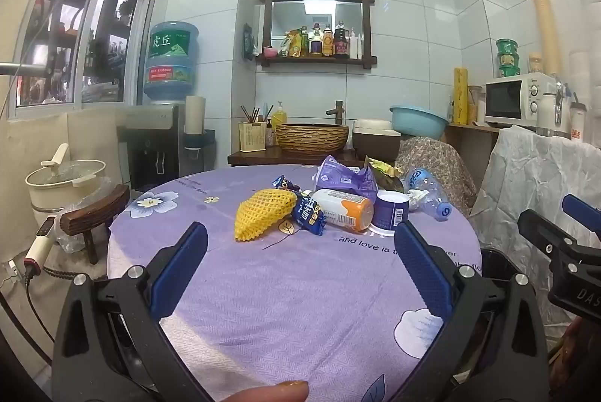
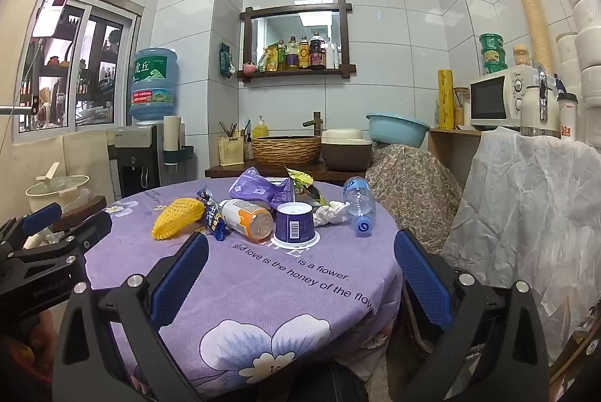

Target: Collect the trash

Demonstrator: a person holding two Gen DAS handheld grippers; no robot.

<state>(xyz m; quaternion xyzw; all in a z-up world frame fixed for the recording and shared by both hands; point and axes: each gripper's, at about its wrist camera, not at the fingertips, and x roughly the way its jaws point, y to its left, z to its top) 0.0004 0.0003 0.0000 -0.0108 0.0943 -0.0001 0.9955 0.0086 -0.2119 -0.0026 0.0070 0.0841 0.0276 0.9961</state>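
Trash lies in a heap at the far middle of a round table with a purple flowered cloth (image 1: 285, 289) (image 2: 263, 289). It holds a yellow foam fruit net (image 1: 263, 212) (image 2: 176, 217), a blue snack wrapper (image 1: 310, 214) (image 2: 214, 218), a white and orange bottle on its side (image 1: 343, 210) (image 2: 246, 218), an upturned purple cup (image 1: 390, 214) (image 2: 295, 223), a purple bag (image 1: 343, 176) (image 2: 259, 190), crumpled tissue (image 2: 330, 213) and a clear water bottle (image 1: 428, 191) (image 2: 360, 205). My left gripper (image 1: 300, 237) and right gripper (image 2: 302, 248) are open, empty, and short of the heap.
A dark bin (image 1: 496, 263) stands at the table's right edge. A plastic-draped chair (image 2: 526, 214) and a cloth-covered one (image 2: 409, 184) stand at the right. A wooden stool (image 1: 94, 214) and a pot (image 1: 64, 180) are at the left. A counter with a basin (image 2: 287, 148) is behind.
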